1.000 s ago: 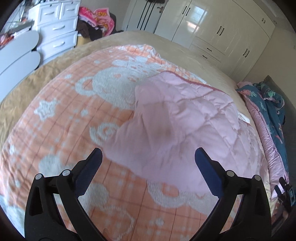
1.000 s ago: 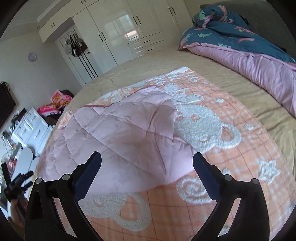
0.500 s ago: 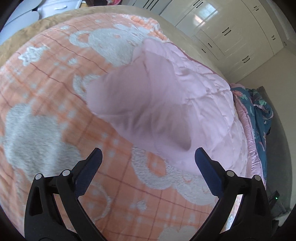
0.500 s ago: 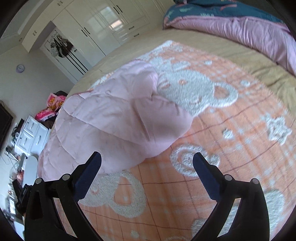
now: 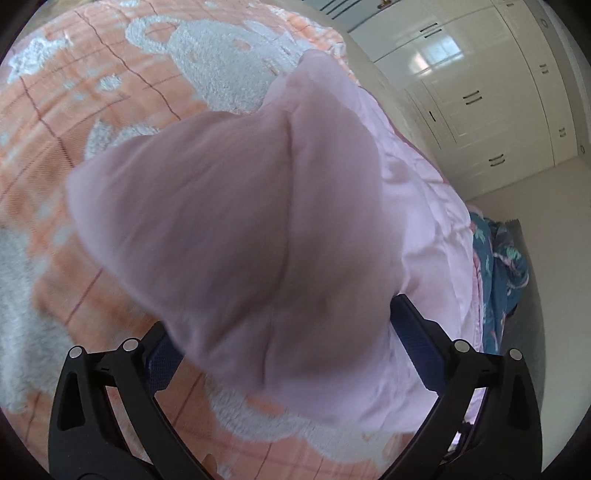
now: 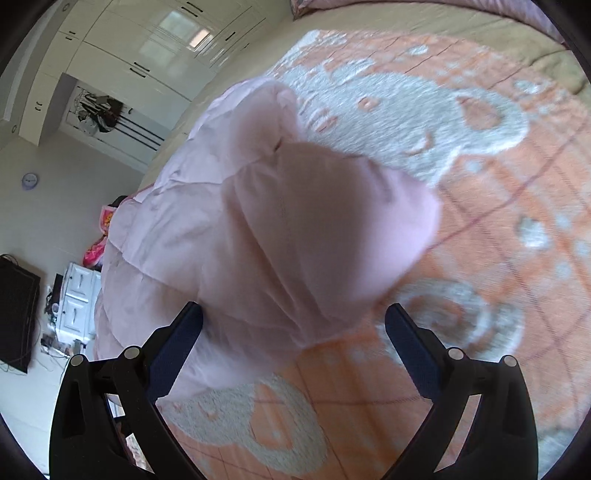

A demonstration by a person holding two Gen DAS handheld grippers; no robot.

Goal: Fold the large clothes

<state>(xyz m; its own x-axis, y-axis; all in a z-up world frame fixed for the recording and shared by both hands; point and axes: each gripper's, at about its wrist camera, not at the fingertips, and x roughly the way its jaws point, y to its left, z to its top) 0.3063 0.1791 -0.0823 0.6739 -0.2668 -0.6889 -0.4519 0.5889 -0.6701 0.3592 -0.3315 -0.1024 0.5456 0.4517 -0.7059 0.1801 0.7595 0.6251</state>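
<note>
Pink quilted jacket [image 5: 236, 229] heaped on blanket [image 5: 44, 122], a puffy folded section — sleeve or hood, cannot tell — bulging up close to both cameras. Left gripper [image 5: 284, 332] spread wide, padding lying between the fingers, nothing pinched. Right gripper [image 6: 293, 321] equally wide, straddling the same lump from the other side, holding nothing.

Judged step: taking hold of the raised section to carry it over the body. Best done by reaching low to the edge or a seam, not the slippery puff; pinching both sides level; lifting together so the fill doesn't slump.

Blanket orange, fleecy, white bear pattern, over a tan bed [image 6: 480, 22]. White wardrobes [image 5: 491, 92] beyond, white drawers [image 6: 79, 306] and dark screen [image 6: 16, 314] by the wall, teal duvet [image 5: 498, 273] at the side.
</note>
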